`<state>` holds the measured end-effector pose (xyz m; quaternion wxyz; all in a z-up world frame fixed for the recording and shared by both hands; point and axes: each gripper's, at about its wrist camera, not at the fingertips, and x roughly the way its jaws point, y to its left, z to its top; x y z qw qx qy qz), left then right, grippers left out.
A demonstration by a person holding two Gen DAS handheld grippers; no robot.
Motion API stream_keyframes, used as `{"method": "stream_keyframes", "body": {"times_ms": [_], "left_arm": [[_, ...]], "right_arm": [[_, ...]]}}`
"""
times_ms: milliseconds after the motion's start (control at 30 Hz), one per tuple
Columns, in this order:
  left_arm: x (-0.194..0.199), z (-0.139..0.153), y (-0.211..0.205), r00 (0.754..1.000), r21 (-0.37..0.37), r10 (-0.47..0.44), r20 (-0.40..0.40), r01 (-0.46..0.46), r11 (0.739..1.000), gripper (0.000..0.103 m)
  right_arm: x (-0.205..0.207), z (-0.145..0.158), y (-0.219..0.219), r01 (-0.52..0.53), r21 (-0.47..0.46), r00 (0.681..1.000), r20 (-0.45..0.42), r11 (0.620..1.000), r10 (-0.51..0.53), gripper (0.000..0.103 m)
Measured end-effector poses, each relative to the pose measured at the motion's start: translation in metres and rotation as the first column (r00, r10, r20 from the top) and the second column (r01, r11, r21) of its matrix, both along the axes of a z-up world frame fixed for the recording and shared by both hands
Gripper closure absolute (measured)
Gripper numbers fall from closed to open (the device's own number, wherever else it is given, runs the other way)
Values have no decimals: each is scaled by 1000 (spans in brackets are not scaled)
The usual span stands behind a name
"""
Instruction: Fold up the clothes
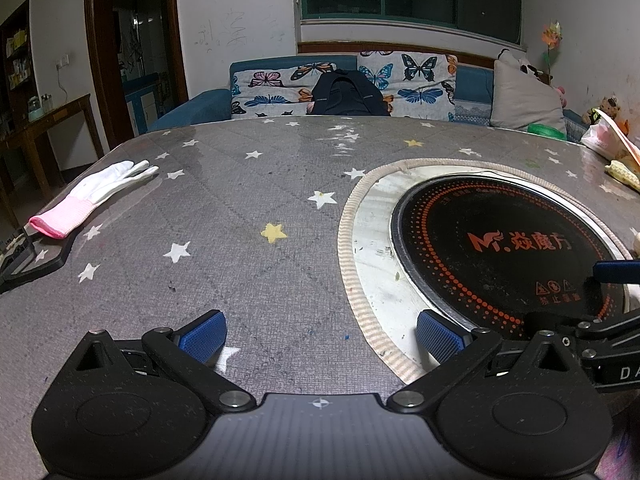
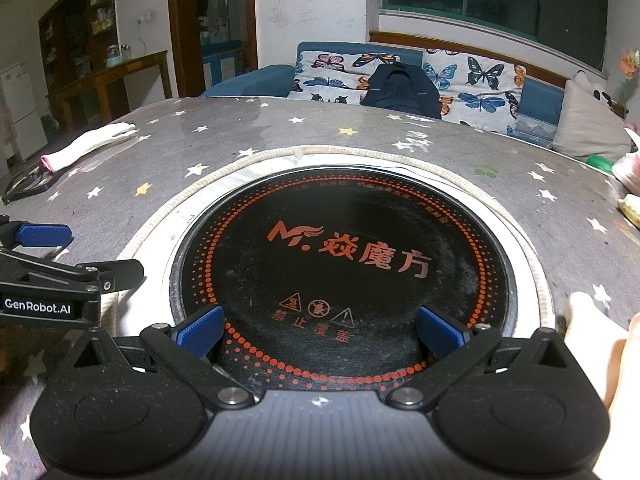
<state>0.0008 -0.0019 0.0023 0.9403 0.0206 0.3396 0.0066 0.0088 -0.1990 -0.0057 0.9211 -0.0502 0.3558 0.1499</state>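
On the far left of the table (image 1: 248,208), close to its left edge, a white glove (image 1: 96,192) with a pink cuff lies flat and unfolded, fingers pointing toward the sofa (image 1: 192,108); it is the only cloth on the table that the task could plainly mean. Just beside its cuff a flat black frame (image 1: 32,264) reaches to the rim, so a careless pull could drag the glove over it or push either one off the edge.

The left gripper (image 1: 320,336) hovers low over bare starred cloth with its jaws spread wide and nothing between them. There is open room between it and the glove, with nothing standing in the way.

To its right the round black cooktop (image 2: 344,264) sits sunk in the table inside a woven ring, and the right gripper (image 2: 320,334) hangs over its near rim, jaws likewise apart and holding nothing (whether the plate is warm cannot be told, so folding over it looks unwise). The two grippers are close side by side and could knock together if both swing left.

A dark garment (image 1: 348,94) lies on the sofa behind the far edge, well apart from both. Bags and oddments crowd the table's right rim (image 1: 608,140).
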Motion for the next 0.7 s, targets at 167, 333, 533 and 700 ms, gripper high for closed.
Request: {"method": "stream_keyframes", "body": {"times_ms": [167,333,533,700], "left_arm": [[-1,2,-2,1000,-13,5,-13,-6,1000,0],[-9,8,-10,1000,-19,-23,-10,22,1000,0],[-24,15,-25,998,-22,-66,-3,66,998,0],[-38,20,-40,994,-23,-109,-6,109,994,0]], "right_arm": [[-8,2,-2,-11,-2,1000,8,1000,11,0],[-20,10,-8,-6,11,999,32,1000,5,0],[-41,21,-20,7,28,998,64,1000,-9,0],[-65,30,-36,36,62,995,95,997,-42,0]]}}
